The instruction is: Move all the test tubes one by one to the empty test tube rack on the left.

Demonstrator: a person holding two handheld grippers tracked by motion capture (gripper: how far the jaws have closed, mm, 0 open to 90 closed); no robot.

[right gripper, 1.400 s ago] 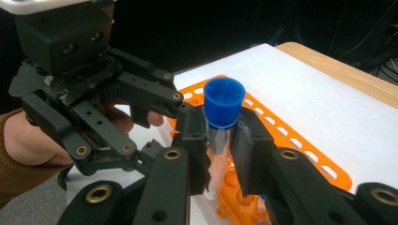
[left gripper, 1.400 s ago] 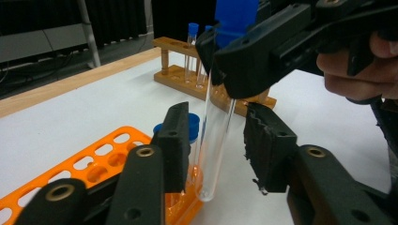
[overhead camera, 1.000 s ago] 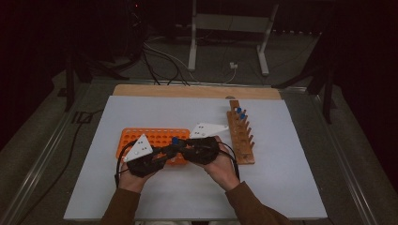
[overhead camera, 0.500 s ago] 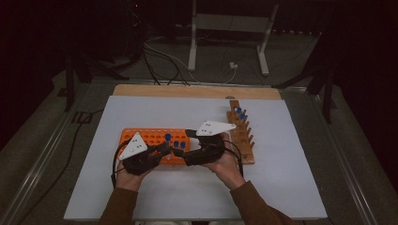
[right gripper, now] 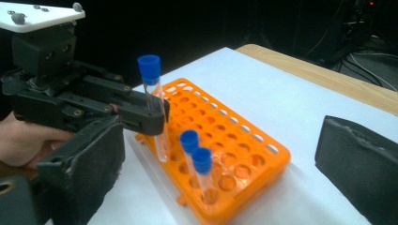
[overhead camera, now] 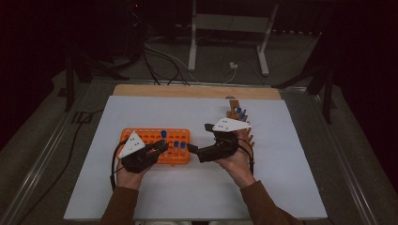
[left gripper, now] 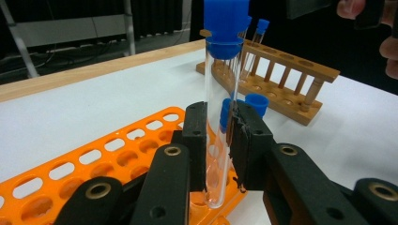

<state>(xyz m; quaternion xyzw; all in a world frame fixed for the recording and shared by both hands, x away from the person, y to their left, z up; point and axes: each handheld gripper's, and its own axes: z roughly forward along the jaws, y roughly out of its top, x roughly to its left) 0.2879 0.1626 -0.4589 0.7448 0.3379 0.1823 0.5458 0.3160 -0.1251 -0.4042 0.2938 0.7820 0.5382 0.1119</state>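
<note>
While its two black jaws press on a clear test tube [left gripper: 217, 140] with a blue cap, the left gripper [overhead camera: 157, 147] holds this tube upright over the orange rack [overhead camera: 141, 137] — the tube's bottom is at the rack's near edge. The right gripper [overhead camera: 195, 152] stands with its jaws wide apart and holds nothing, just beside the right end of the orange rack. Two more capped tubes [right gripper: 197, 164] stand in that rack. Farther right of it lies a wooden rack [left gripper: 281, 84] with blue-capped tubes.
</note>
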